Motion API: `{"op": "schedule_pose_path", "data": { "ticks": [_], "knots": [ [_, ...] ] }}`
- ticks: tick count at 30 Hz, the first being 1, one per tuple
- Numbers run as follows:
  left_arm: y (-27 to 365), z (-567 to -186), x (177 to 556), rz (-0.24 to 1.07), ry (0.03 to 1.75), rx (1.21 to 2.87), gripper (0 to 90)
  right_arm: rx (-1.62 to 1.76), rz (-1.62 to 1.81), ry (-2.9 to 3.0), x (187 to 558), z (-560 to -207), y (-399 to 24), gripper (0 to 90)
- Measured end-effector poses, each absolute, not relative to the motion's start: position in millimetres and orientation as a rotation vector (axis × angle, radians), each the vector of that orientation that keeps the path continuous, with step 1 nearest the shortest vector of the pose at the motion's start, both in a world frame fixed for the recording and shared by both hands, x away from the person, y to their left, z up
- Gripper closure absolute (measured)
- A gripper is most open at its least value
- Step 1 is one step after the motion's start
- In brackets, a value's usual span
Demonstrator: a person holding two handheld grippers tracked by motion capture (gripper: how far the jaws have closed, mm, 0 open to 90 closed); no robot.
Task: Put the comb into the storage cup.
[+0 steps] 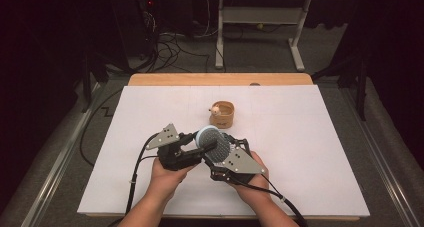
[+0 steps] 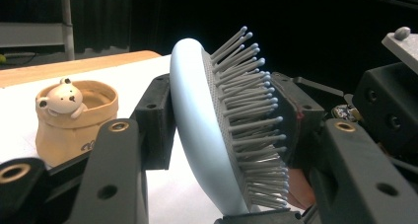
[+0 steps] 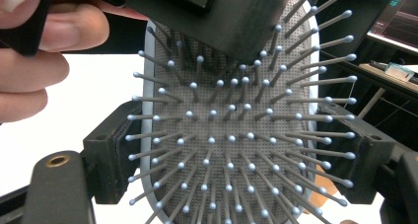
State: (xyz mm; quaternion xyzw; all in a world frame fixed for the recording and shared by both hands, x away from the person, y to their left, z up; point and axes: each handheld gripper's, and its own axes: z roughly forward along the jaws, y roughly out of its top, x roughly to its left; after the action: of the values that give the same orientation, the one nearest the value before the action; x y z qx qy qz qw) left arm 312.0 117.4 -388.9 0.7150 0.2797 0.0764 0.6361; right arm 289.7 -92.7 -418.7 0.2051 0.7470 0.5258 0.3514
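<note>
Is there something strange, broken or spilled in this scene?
Nothing looks broken or spilled. The hairbrush is held off the table between both grippers, left gripper squeezing back and bristles. The small bear pot stands upright behind them.

Hairbrush handle hidden, brush cropped in both gripper views.
Hairbrush [image 1: 214, 143] handle sits behind the right gripper [image 1: 231, 154] and hand in the high view; the lower head runs off the bottom edge in the left gripper view and the right gripper view. The cup [image 2: 74, 120] print is half covered by a black finger [image 2: 116, 169], unreadable. Desk [image 1: 310, 152] front edge cut off by the forearms.
</note>
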Motion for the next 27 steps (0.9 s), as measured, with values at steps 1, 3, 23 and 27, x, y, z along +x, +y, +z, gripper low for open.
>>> {"op": "schedule_pose_path", "data": {
  "ticks": [1,3,23,27],
  "knots": [
    [117.6,-388.8,312.1,0.174,0.64,1.634,50.5,0.53,1.361,1.934,289.8,-418.7,-92.6,20.7],
    [117.9,-388.8,312.1,0.174,0.644,1.635,50.8,0.53,1.36,1.935,289.8,-418.9,-92.4,20.7],
    [114.9,-384.5,304.1,0.229,0.646,1.611,56.4,0.518,1.339,1.905,286.7,-416.3,-90.6,20.5],
    [116.5,-384.6,306.1,0.209,0.648,1.607,56.9,0.522,1.334,1.898,286.3,-416.0,-89.6,20.4]
  ]
}}
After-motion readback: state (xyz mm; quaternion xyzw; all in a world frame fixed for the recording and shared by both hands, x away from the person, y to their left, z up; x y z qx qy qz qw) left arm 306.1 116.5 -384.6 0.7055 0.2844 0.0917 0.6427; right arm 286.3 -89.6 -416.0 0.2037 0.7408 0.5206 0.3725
